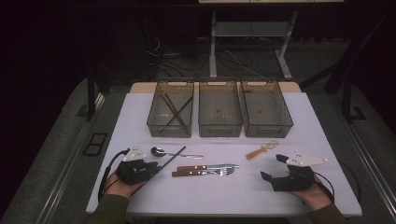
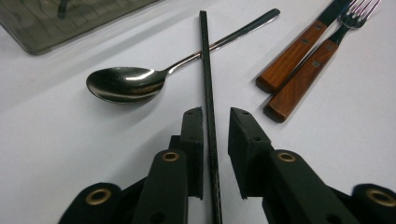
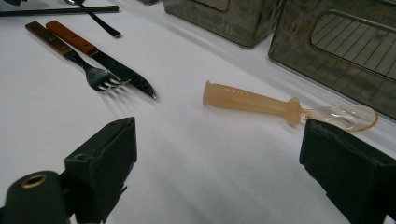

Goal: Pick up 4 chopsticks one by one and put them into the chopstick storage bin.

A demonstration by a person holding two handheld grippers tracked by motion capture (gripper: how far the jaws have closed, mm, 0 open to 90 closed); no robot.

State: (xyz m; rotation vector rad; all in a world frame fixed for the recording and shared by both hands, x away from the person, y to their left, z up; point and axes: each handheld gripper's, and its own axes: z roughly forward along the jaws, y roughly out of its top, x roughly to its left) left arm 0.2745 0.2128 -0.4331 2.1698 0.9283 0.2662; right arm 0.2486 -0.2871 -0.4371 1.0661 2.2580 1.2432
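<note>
Left claw (image 2: 215, 119) flanks a thin black chopstick (image 2: 206, 74) (square-edged, finely ridged).

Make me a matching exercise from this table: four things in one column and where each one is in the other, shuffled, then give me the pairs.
Things:
1. black chopstick
2. metal spoon
3. orange-handled spoon
4. pair of chopsticks

Places:
A. inside the leftmost bin
B. on the table ahead of the right gripper
C. between the jaws of the left gripper
D. on the table, its handle crossing under the black chopstick

Pairs: 1-C, 2-D, 3-B, 4-A
</note>
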